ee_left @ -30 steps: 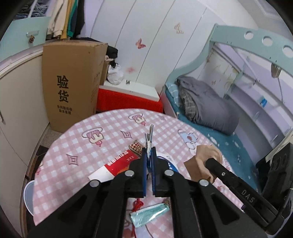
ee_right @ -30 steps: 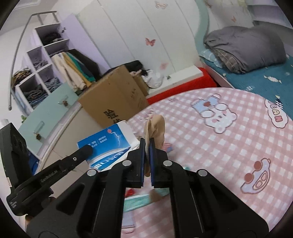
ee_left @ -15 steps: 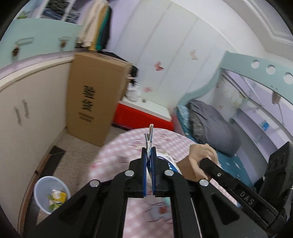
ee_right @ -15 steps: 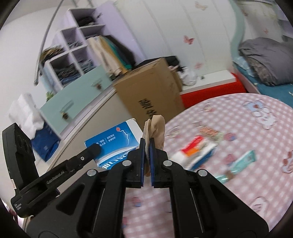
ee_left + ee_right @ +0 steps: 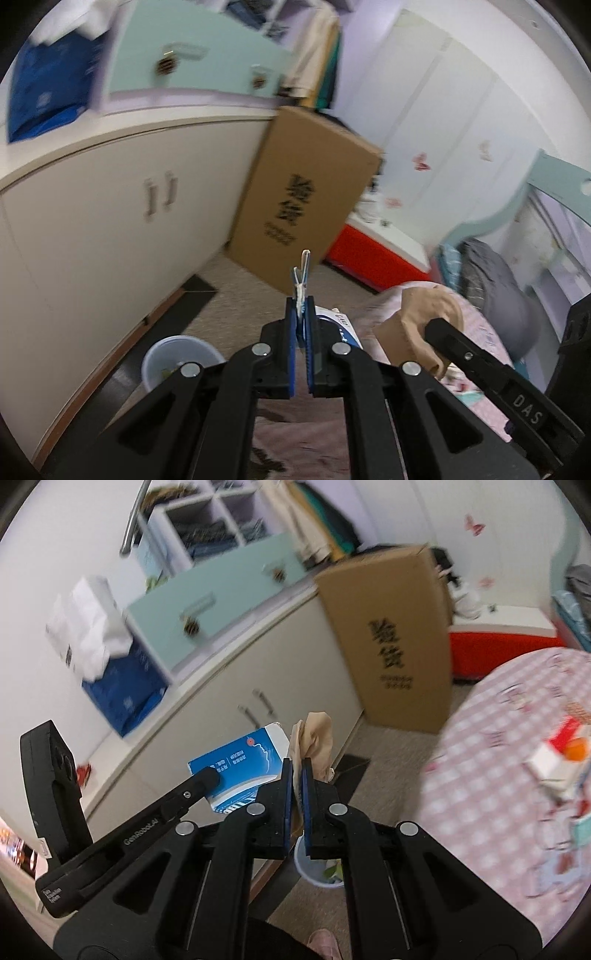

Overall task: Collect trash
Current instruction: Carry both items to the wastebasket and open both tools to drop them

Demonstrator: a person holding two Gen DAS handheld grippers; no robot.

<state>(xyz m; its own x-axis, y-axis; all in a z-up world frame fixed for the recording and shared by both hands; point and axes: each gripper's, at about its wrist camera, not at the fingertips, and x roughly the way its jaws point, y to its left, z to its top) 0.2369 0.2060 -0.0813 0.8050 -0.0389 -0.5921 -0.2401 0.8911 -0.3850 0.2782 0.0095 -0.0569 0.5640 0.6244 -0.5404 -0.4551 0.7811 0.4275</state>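
Note:
My left gripper is shut on a flattened blue and white carton, seen edge-on here and as a blue face in the right wrist view. My right gripper is shut on a crumpled beige wad, which also shows at the right of the left wrist view. A small pale trash bin with scraps inside stands on the floor, left of and below the left jaws. In the right wrist view the bin sits just under the jaws. Both grippers hang side by side.
The pink checked table lies to the right and carries a red and white box and other litter. A tall cardboard box leans by the cream cabinet. A dark mat lies on the floor, and a pink slipper shows below.
Both grippers have swung left, off the table top and toward the cabinet and floor. The trash bin has come into view beneath them. Both grips are unchanged.

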